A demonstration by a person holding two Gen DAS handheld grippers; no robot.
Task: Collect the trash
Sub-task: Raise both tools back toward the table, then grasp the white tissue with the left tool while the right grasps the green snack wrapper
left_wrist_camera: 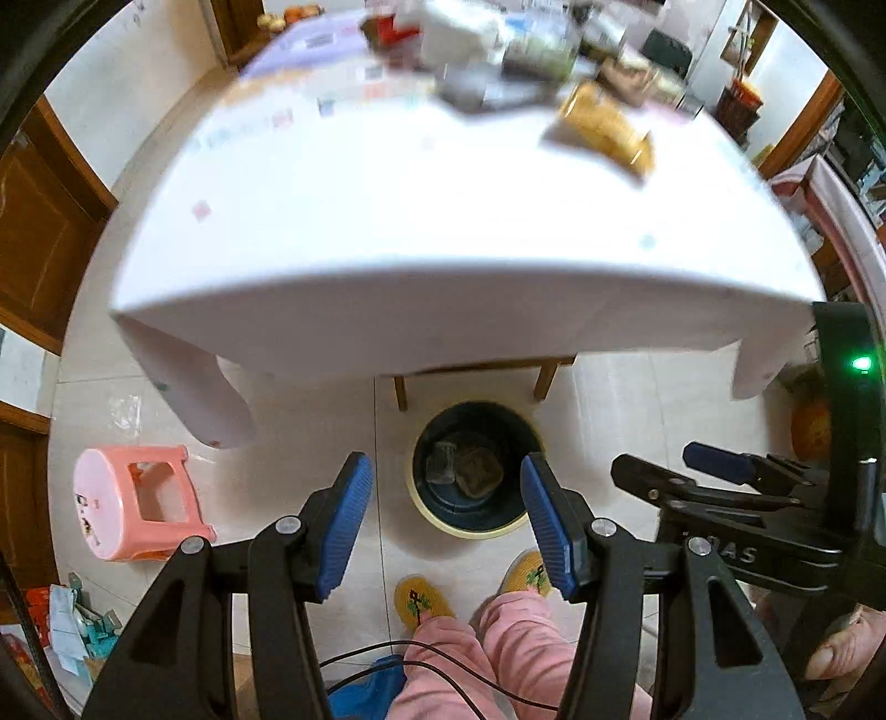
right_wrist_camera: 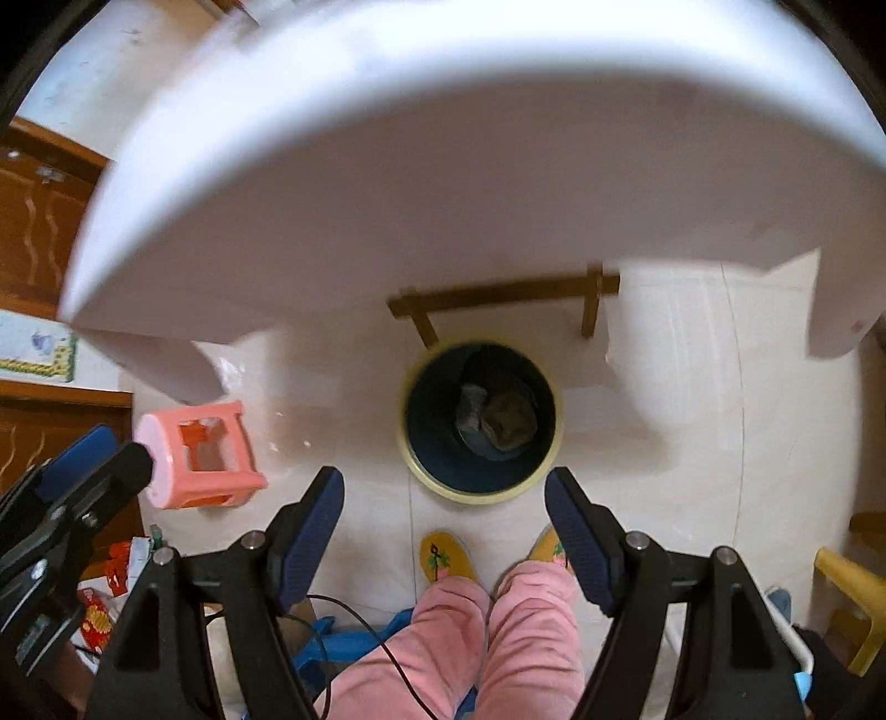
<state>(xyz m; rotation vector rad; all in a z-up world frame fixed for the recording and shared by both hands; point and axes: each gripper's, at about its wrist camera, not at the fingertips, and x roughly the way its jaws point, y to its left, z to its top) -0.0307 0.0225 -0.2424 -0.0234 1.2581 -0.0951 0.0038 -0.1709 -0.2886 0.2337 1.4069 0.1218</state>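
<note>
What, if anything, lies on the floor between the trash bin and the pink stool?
Only bare pale floor tile lies between the trash bin and the pink stool, which lies on its side; the right wrist view shows it most clearly.

Ahead of your left gripper (left_wrist_camera: 446, 518), the clutter (left_wrist_camera: 498, 50) at the far end of the table (left_wrist_camera: 387, 221) is smeared by motion blur — you can't name any single piece, and the yellow-brown packet (left_wrist_camera: 606, 130) nearest you stays unreadable. Below both grippers, the two lumps (right_wrist_camera: 498, 418) in the bin (right_wrist_camera: 480, 418) are too dim to identify. The tablecloth hides all but two wooden legs (right_wrist_camera: 592, 310) — your own legs are cut off at the lower edge.
</note>
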